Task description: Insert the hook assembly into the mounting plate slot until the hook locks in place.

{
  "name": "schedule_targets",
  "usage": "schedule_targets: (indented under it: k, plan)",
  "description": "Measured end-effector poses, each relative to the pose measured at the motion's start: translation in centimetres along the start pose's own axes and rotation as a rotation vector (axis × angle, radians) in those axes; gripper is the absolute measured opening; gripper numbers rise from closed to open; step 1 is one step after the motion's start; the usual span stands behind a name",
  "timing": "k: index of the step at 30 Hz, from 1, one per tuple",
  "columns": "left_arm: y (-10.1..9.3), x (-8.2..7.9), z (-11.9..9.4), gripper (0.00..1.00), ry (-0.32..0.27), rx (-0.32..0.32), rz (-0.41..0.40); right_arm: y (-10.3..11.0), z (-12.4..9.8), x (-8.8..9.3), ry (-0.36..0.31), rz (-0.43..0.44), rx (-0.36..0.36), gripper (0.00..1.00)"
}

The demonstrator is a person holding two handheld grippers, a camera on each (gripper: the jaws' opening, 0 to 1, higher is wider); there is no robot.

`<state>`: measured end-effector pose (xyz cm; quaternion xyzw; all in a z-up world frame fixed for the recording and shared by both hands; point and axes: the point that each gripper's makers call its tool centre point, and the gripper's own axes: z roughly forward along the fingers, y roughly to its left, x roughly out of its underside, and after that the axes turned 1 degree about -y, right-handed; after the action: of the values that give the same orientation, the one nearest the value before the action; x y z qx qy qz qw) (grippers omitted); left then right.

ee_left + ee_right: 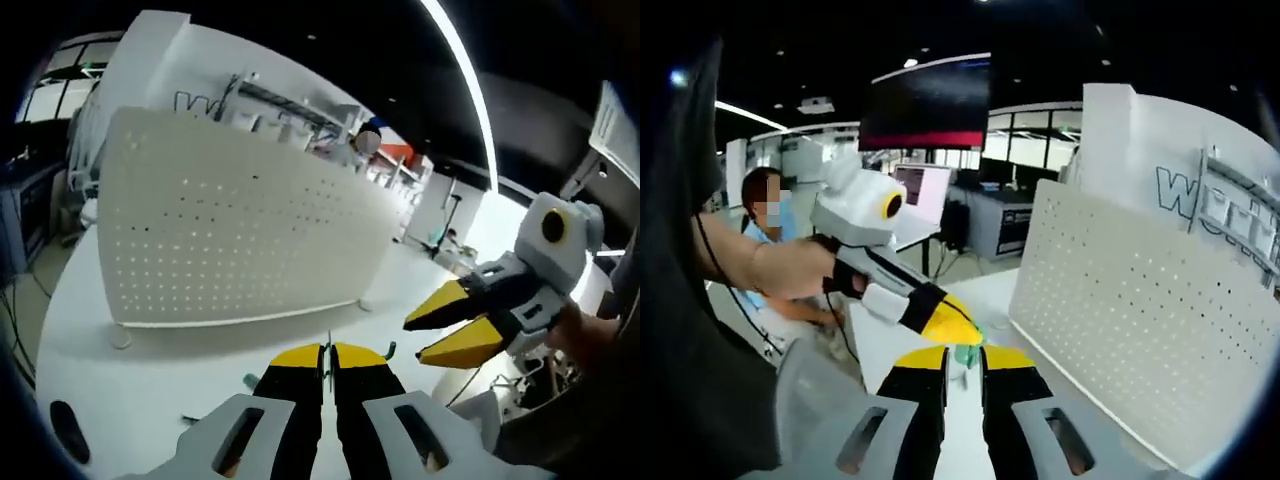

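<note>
- Now, my left gripper [329, 352] has its jaws pinched on a thin hook [330, 362], mostly hidden.
- Right gripper [962, 352] jaws apart; a blurry green piece [968, 354] sits between them.
- Pegboard [230, 225] stands on the tabletop [90, 330].

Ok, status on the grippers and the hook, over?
Left gripper shut on thin metal piece, likely the hook. Right gripper open, alongside. Perforated plate upright ahead, hook not yet in. Nothing between.

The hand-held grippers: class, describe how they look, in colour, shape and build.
Each hand-held gripper has two tapered black jaws with yellow tips on a light grey slotted base. The right hand-held gripper and left hand-held gripper have white bodies with black sections.
</note>
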<state>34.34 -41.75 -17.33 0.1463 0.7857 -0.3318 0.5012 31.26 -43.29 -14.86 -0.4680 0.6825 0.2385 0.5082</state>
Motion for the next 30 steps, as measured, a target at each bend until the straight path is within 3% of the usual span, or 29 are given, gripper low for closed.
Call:
schedule_targets:
  k: [14, 19, 22, 30]
  plan:
    - [-1.0, 0.3, 0.3, 0.02, -0.001, 0.015, -0.031, -0.6, 1.2, 1.9, 0.049, 0.035, 0.028, 0.09]
    - [-1.2, 0.2, 0.3, 0.02, -0.011, 0.024, -0.048, -0.8, 1.1, 1.7, 0.029, 0.040, 0.043, 0.09]
    - [-1.7, -0.1, 0.4, 0.02, -0.031, 0.063, -0.089, -0.9, 1.1, 1.7, 0.023, 0.053, 0.047, 0.08]
    - [-1.8, 0.1, 0.5, 0.02, -0.034, 0.061, -0.097, -0.9, 1.1, 1.8, 0.024, 0.032, 0.060, 0.05]
